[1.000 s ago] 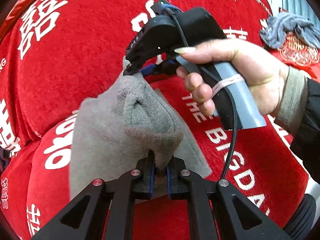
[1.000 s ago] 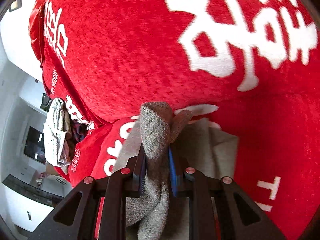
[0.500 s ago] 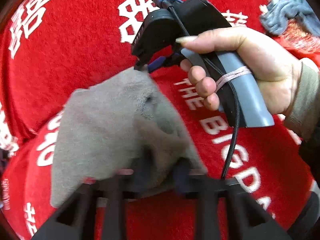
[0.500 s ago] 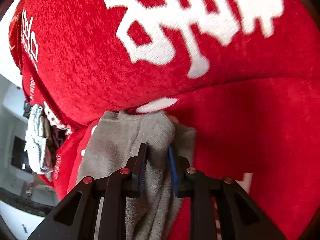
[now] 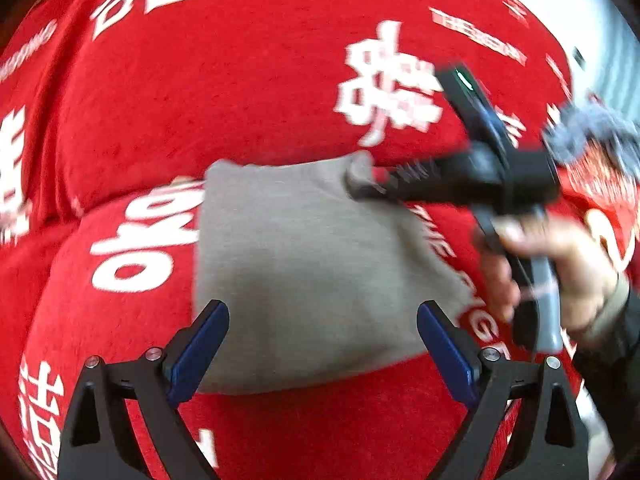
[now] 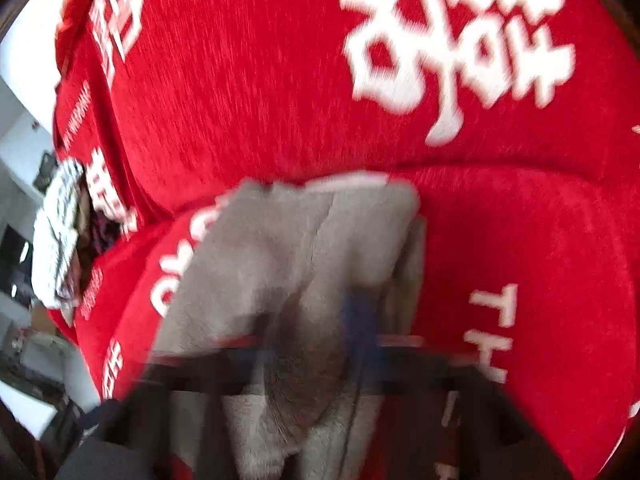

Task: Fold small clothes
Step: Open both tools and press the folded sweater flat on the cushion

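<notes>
A small grey garment (image 5: 312, 264) lies folded flat on the red sofa seat. My left gripper (image 5: 322, 340) is open and empty, its blue pads wide apart just above the garment's near edge. My right gripper (image 5: 362, 186) reaches in from the right and its tips pinch the garment's far right corner. In the right wrist view the grey garment (image 6: 304, 264) fills the middle. My right gripper (image 6: 316, 344) there is badly blurred, with cloth between its fingers.
The red sofa cover (image 5: 240, 80) with white lettering rises as a backrest behind the garment. A grey-blue cloth heap (image 5: 592, 132) lies at the far right. A pale patterned cloth pile (image 6: 56, 236) sits at the sofa's left end.
My left gripper has let go of the grey garment and opened wide. The garment has dropped flat onto the seat. My right gripper has swung lower, still at the far corner.
</notes>
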`<state>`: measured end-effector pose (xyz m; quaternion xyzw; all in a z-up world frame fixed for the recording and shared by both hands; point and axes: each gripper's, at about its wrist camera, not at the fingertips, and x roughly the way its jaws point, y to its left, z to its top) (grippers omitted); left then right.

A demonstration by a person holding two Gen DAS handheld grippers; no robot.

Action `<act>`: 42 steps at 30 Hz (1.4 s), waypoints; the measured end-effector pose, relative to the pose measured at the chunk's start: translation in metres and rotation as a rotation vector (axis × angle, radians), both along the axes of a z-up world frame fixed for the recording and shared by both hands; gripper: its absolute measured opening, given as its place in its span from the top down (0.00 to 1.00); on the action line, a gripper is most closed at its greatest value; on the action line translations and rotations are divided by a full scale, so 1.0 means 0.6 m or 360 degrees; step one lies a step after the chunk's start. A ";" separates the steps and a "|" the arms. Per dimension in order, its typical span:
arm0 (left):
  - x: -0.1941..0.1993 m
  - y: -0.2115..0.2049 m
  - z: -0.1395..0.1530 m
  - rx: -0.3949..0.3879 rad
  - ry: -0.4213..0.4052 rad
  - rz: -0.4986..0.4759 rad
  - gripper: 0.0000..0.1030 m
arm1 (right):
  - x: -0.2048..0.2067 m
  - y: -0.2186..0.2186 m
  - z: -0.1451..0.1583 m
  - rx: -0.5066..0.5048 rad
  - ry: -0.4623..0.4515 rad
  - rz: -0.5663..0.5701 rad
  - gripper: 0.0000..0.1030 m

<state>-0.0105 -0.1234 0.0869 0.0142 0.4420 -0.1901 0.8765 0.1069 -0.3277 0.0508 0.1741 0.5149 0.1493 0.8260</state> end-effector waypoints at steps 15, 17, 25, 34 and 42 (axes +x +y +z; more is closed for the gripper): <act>0.065 0.065 -0.037 -0.0058 0.0192 0.0181 0.07 | -0.080 -0.056 0.050 0.0134 -0.0205 -0.0175 0.62; 0.082 0.062 -0.035 -0.0036 0.0183 0.0189 0.07 | -0.106 -0.027 0.063 0.0229 -0.0261 -0.0086 0.38; 0.095 0.070 -0.078 0.0034 0.0244 0.0218 0.07 | -0.155 0.009 -0.008 0.0313 -0.0187 -0.0005 0.42; 0.077 0.063 -0.063 0.0116 0.0145 0.0189 0.07 | -0.191 0.015 0.048 0.0019 -0.0323 -0.0050 0.32; 0.090 0.072 -0.072 0.0091 0.0199 0.0185 0.07 | -0.157 0.072 0.020 -0.0110 -0.0193 0.0090 0.24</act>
